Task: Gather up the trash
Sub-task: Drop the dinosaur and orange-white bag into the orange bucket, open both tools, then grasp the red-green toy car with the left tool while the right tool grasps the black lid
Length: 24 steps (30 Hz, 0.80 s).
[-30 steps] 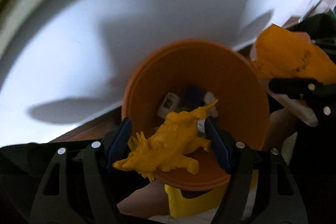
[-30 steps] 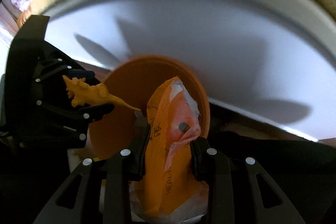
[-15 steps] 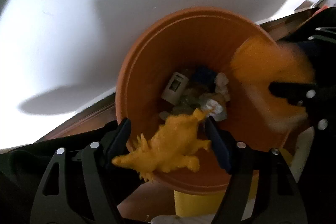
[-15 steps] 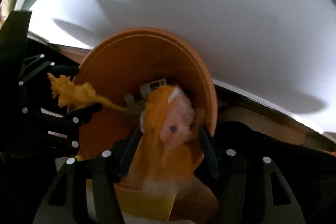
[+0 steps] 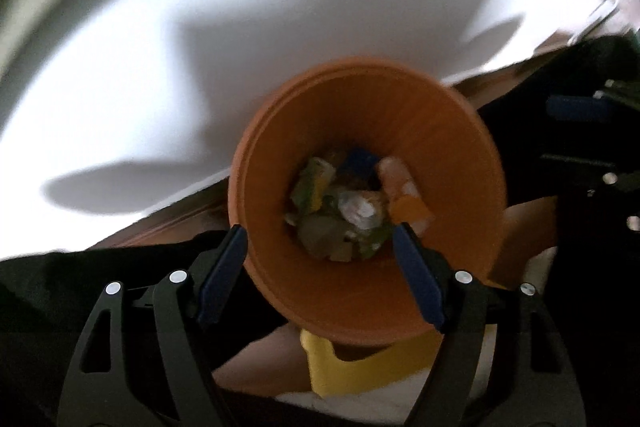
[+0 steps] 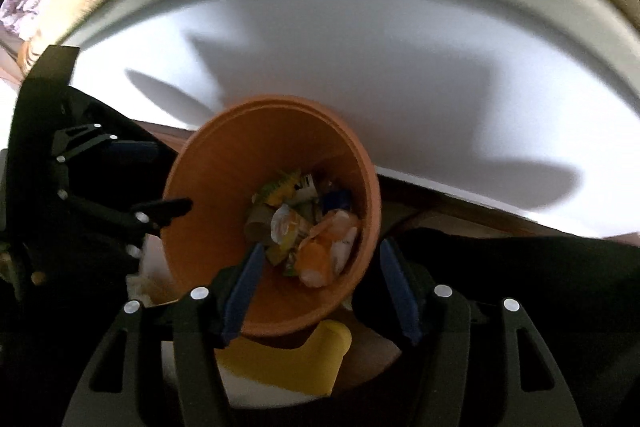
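Note:
An orange bin [image 5: 452, 131] stands against a white wall; it also shows in the right wrist view [image 6: 224, 187]. Trash lies at its bottom, with the orange wrapper [image 6: 320, 255] on the right of the pile and a yellow piece [image 6: 280, 193] at the back. In the left wrist view the pile [image 5: 344, 207] holds mixed scraps. My left gripper [image 5: 320, 263] is open and empty over the bin's near rim. My right gripper [image 6: 320, 275] is open and empty over the bin too. The left gripper also shows in the right wrist view [image 6: 132, 183], at the bin's left.
A yellow object [image 5: 360, 367] sits under the bin's near side, also in the right wrist view [image 6: 288, 363]. The white wall [image 5: 200, 47] is right behind the bin. A wooden strip [image 6: 460, 211] runs along the wall's base. Dark fabric [image 6: 520, 267] lies right of the bin.
My left gripper let go of the yellow toy dinosaur and my right gripper let go of the orange wrapper. Both fell into the bin. Both pairs of jaws now stand open.

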Tool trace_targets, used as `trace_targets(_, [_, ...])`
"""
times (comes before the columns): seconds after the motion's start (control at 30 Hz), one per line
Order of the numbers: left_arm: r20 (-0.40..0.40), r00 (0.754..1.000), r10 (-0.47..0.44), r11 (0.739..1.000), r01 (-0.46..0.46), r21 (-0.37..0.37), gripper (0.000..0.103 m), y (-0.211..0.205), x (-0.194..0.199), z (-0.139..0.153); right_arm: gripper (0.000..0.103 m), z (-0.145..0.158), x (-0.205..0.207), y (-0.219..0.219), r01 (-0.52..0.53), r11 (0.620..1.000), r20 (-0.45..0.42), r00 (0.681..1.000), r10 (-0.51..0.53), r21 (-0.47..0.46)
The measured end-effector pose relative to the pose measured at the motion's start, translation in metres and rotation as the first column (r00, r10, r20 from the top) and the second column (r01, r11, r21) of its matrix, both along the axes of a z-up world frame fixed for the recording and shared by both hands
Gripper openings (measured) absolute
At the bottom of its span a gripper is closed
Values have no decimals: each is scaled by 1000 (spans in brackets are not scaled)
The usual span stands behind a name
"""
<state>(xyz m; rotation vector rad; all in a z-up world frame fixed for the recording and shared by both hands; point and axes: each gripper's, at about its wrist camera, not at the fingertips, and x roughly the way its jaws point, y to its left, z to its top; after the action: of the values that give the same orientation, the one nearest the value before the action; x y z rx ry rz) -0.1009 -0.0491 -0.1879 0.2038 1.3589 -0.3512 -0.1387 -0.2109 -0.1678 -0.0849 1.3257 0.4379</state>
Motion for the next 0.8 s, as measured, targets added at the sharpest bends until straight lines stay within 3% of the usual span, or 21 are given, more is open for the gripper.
trace_targets(0.13, [98, 994, 49, 997, -43, -56, 74, 23, -4, 57, 61, 43, -7, -9, -8, 999, 74, 997, 5, 44])
trace_targets(0.23, [224, 968, 115, 990, -94, -101, 76, 48, -1, 118, 72, 80, -6, -13, -36, 996, 170, 985, 21, 85])
trace_targets(0.3, [333, 929, 164, 984, -131, -121, 87, 67, 6, 158, 77, 111, -5, -12, -50, 989, 253, 967, 13, 142])
trace_targets(0.37, [438, 872, 218, 976, -187, -113, 91, 87, 26, 189, 79, 135, 2, -12, -53, 979, 313, 950, -12, 198])
trace_targets(0.43, [474, 837, 272, 961, -259, -93, 91, 103, 56, 204, 84, 153, 20, -15, -41, 969, 364, 930, -52, 243])
trace_targets(0.57, [466, 775, 427, 902, -404, -154, 91, 143, 130, 214, 87, 171, 41, -19, -14, 942, 399, 908, -129, 336])
trace_targets(0.7, [439, 739, 510, 854, -496, -157, 91, 156, 188, 201, 87, 165, 60, -17, 14, 928, 380, 910, -166, 371])
trace_targets(0.8, [401, 730, 553, 828, -535, -167, 91, 160, 221, 192, 87, 156, 67, -16, 27, 927, 356, 919, -170, 375])
